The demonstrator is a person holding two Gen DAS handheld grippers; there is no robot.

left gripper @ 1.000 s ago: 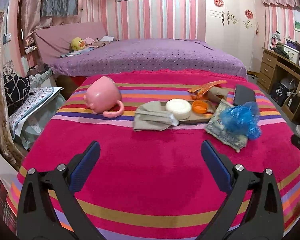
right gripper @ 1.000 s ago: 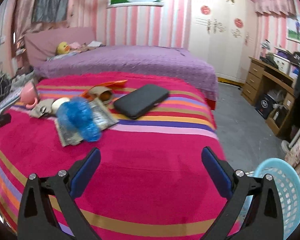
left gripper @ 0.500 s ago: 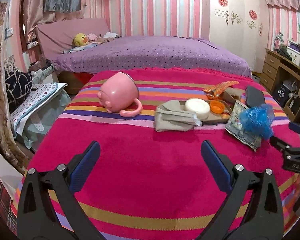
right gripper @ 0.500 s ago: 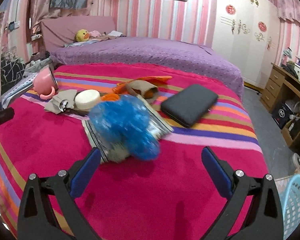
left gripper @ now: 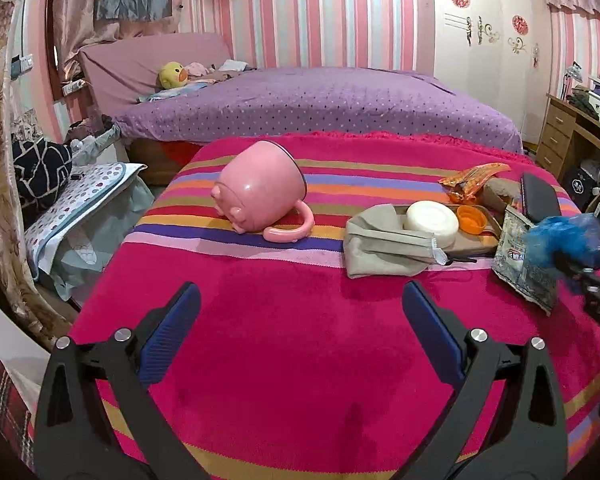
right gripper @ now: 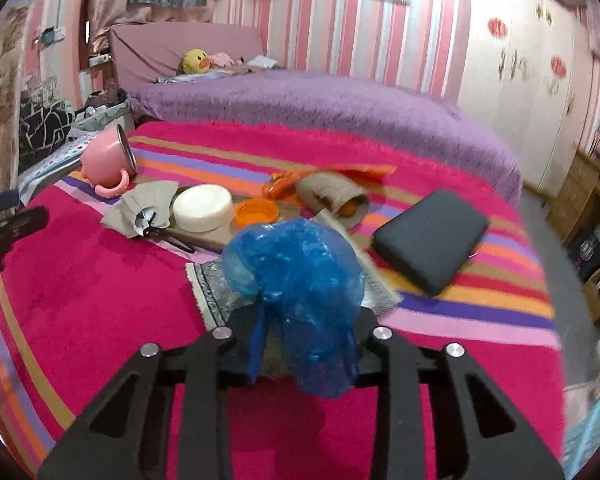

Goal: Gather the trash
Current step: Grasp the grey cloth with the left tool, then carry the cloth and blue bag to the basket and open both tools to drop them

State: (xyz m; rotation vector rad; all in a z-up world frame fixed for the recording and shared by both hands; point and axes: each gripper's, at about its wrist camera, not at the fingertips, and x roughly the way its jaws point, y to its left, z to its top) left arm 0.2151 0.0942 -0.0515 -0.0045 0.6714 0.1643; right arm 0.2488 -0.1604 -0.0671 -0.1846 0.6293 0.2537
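My right gripper (right gripper: 300,344) is shut on a crumpled blue plastic bag (right gripper: 296,280), just above a silvery snack wrapper (right gripper: 212,284) on the striped blanket. The bag also shows at the right edge of the left wrist view (left gripper: 564,236), with the wrapper (left gripper: 520,268) below it. My left gripper (left gripper: 300,328) is open and empty over the red blanket (left gripper: 284,360), short of the pink mug (left gripper: 260,192). An orange wrapper (left gripper: 476,176), an orange cap (left gripper: 472,218) and a cardboard tube (right gripper: 332,196) lie further back.
A grey cloth pouch (left gripper: 384,240) and a white round block (left gripper: 432,220) lie on a brown board. A black case (right gripper: 428,236) lies to the right. A light blue basket (right gripper: 592,436) stands on the floor at lower right. A purple bed (left gripper: 320,104) is behind.
My right gripper moved forward to the blue bag and closed on it. My left gripper moved closer to the blanket's items and drifted left; it stays open.
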